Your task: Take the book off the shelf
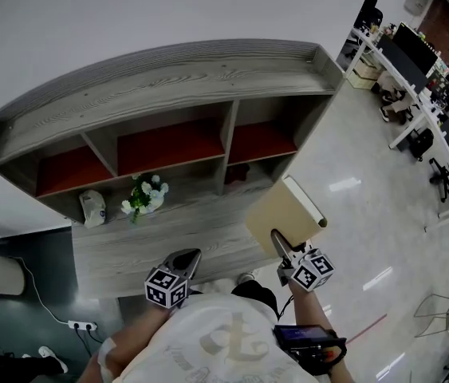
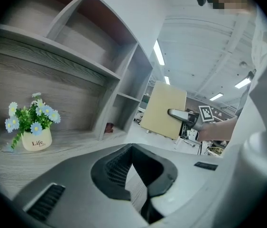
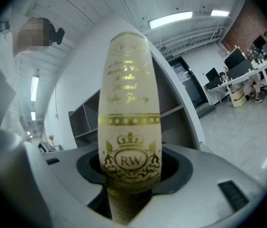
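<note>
Finding: the book (image 1: 281,214) is off the shelf (image 1: 168,78). It hangs in the air just beyond the shelf's right end, over the floor (image 1: 368,214), touching no board that I can see.

Your right hand-held gripper (image 1: 278,244) is pinching the book at its lower end, one jaw on each cover. In the right gripper view the spine faces the camera and fills the gap between the jaws. The book's long axis runs up and away from that gripper, leaning toward the shelf.

Your left hand-held gripper (image 1: 195,254) sits low in front of the shelf's bottom board, well apart from the book. Its jaws look pressed together with nothing between them. From there the book lies up and to the right, so your right hand is the nearer and the only one bearing it.

Condition of the book: plain tan cover and a cream spine with gilt lettering, a dotted band, and a crown over an "RW" crest. It is closed, with no damage visible.

Judgement: removal looks essentially done. With only one end gripped, the far end may swing or sag, so keep any coming move slow.
</note>
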